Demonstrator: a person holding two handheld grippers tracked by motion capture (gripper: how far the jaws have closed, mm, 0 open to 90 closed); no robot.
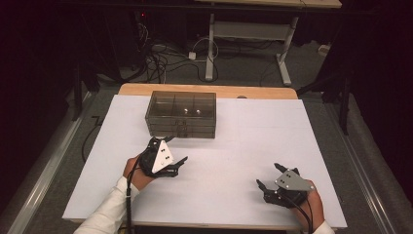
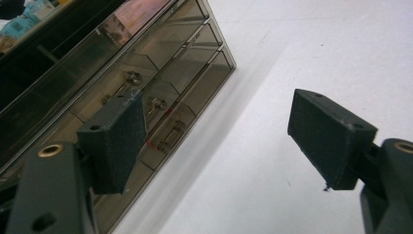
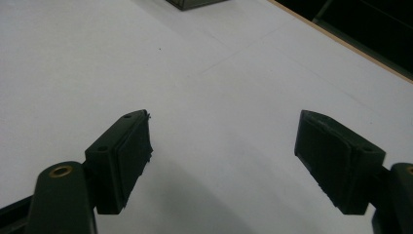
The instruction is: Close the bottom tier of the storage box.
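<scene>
1. While both hands rest low on the white bench (image 1: 234, 146), the left claw (image 1: 174, 155) sits just in front of the smoky drawer box (image 1: 181, 113), near its left front corner, not touching it.
2. Left claw: jaws spread wide, nothing between them; grey three-cornered plate on top, tilted.
3. From the left gripper view, the left claw (image 2: 219, 141) points along the drawer box (image 2: 146, 73) front; stacked drawers with small metal knobs (image 2: 158, 103) show through the tinted plastic, one pad (image 2: 119, 141) overlapping the drawer fronts in the picture.
4. Drawer box stands at the far middle of the bench, upright, drawers closed as far as I can tell.
5. Right claw (image 1: 269, 178) is near the bench's front right, well apart from the box.
6. Right claw (image 3: 221, 161): jaws spread, empty, bare white bench under them; a corner of the box (image 3: 195, 4) shows at the top edge.
7. White sleeve (image 1: 109, 212) on the left forearm.
</scene>
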